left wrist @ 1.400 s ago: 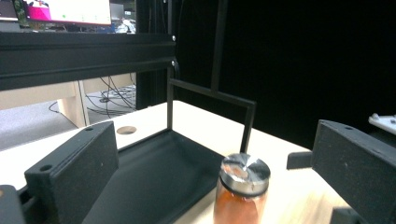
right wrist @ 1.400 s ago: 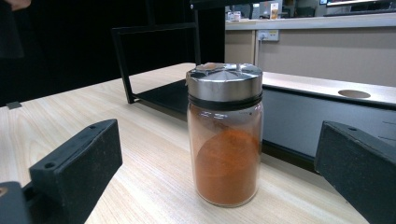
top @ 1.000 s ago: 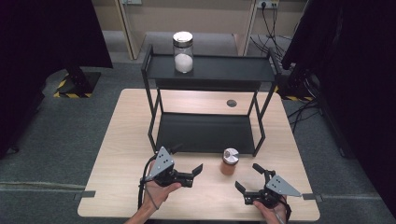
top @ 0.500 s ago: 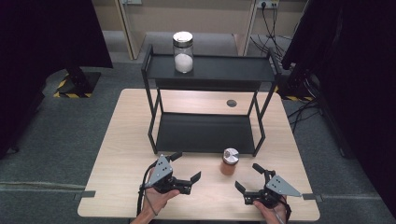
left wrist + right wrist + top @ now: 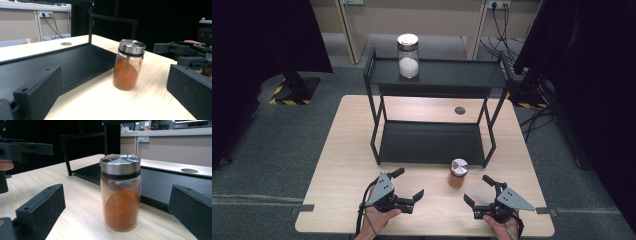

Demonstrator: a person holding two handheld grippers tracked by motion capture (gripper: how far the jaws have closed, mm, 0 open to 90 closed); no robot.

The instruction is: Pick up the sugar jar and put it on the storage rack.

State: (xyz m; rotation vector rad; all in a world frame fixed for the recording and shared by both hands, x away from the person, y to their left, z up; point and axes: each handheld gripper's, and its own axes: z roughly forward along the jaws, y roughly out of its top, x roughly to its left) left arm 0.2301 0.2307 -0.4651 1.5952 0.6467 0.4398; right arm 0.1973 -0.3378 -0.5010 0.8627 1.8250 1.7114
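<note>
while both hands rest at the near edge of the table (image 5: 342, 150), a small spice jar (image 5: 458, 173) of orange-red powder stands upright on the bare wood between them, nearer to the right one. its silver lid is on, and it sits just in front of the near right leg of the black two-tier rack (image 5: 432, 142), close to the rack's lower shelf without touching it.

the left hand-held gripper (image 5: 408, 186) lies to the left of the jar, its two black jaws spread wide and pointing towards it, with nothing between them. in the left gripper view the jar (image 5: 128, 68) stands well ahead of the jaws, clear of both.

the right hand-held gripper (image 5: 478, 190) is just to the near right of the jar, jaws likewise wide apart and holding nothing. in the right gripper view the jar (image 5: 120, 192) stands close and centred in the gap between the jaws, touching neither.

on the rack's top shelf, at the far left, stands a larger glass jar (image 5: 408, 55) with white contents and a metal lid. a small round hole (image 5: 459, 110) shows in the table behind the rack.
</note>
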